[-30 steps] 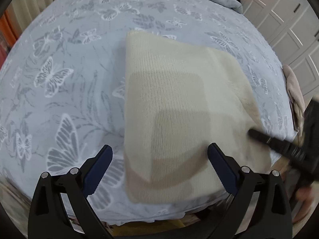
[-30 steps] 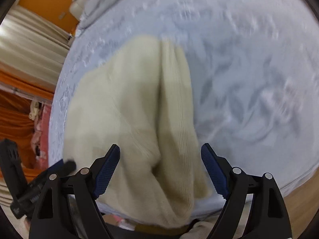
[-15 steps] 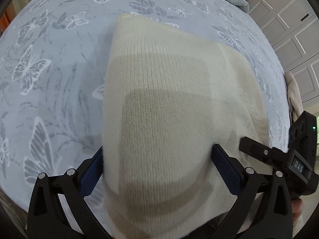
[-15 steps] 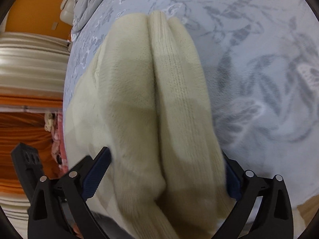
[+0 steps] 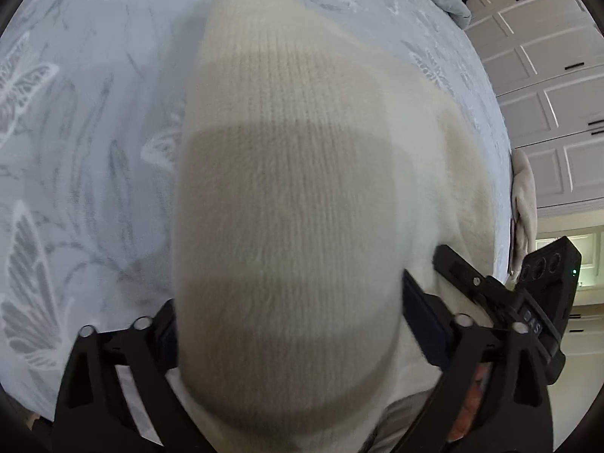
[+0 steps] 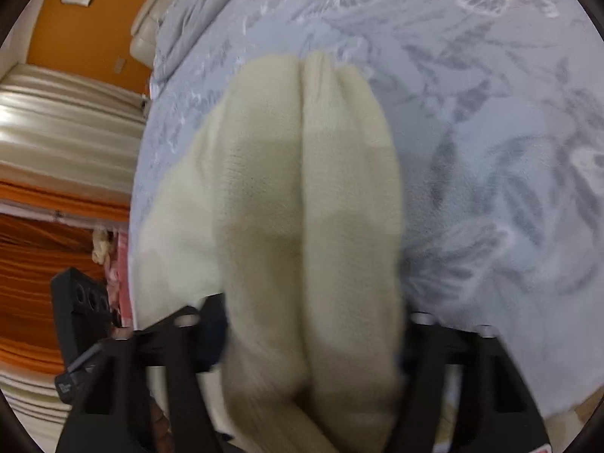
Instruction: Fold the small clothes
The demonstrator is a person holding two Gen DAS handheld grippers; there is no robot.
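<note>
Straddling cream sweater point(image 5: 287, 204) on bed point(image 5: 94, 120) near edge, my left gripper point(image 5: 287, 324) and right gripper point(image 6: 313, 324) both wide open, gripping nothing. Risk: thick knit bunches, I pinch one layer only, fold slides apart.

The cream sweater point(image 5: 287, 204) is soft, fuzzy ribbed knit. The bedsheet point(image 5: 87, 120) is smooth matt cloth printed with butterflies. The left tool point(image 5: 287, 324) is matt black plastic.

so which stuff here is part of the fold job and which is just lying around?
In play:
cream knit garment
left hand-held gripper
right hand-held gripper

Lying about:
butterfly bedsheet
grey duvet
beige cloth at bed edge
</note>
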